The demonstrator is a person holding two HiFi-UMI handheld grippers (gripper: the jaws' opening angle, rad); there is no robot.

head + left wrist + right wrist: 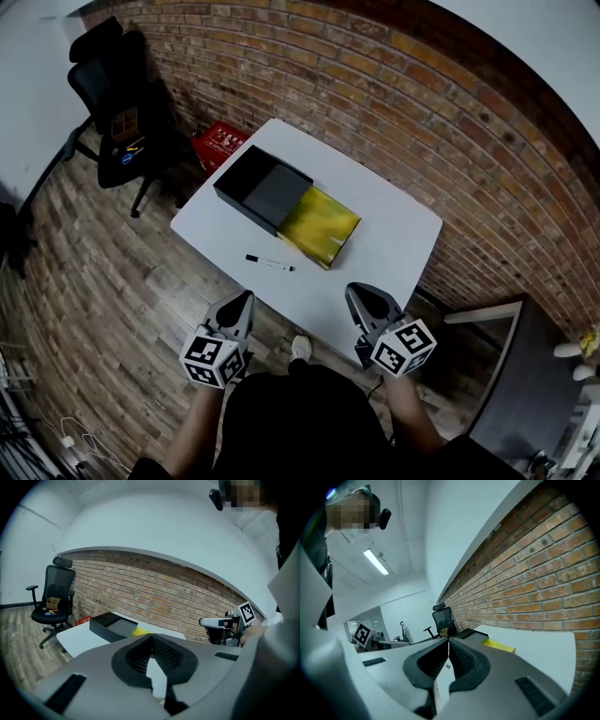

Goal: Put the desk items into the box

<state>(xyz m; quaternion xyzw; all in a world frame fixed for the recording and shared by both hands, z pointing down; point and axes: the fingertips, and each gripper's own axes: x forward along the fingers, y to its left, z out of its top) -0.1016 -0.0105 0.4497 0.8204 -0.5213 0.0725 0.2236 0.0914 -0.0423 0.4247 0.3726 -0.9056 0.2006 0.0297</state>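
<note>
While the marker pen (269, 262) lies flat on the white counter (394, 234), its long axis running along the near edge, just in front of the open black box (262, 187) and its yellow sleeve (321, 228), the left gripper (246, 298) and right gripper (361, 294) hang side by side at that edge. Both are tipped slightly downward, with fingers (166, 657) pressed together on nothing.

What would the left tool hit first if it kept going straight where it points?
Probably the white table, near the pen, well before the black box; depth is hard to judge.
</note>
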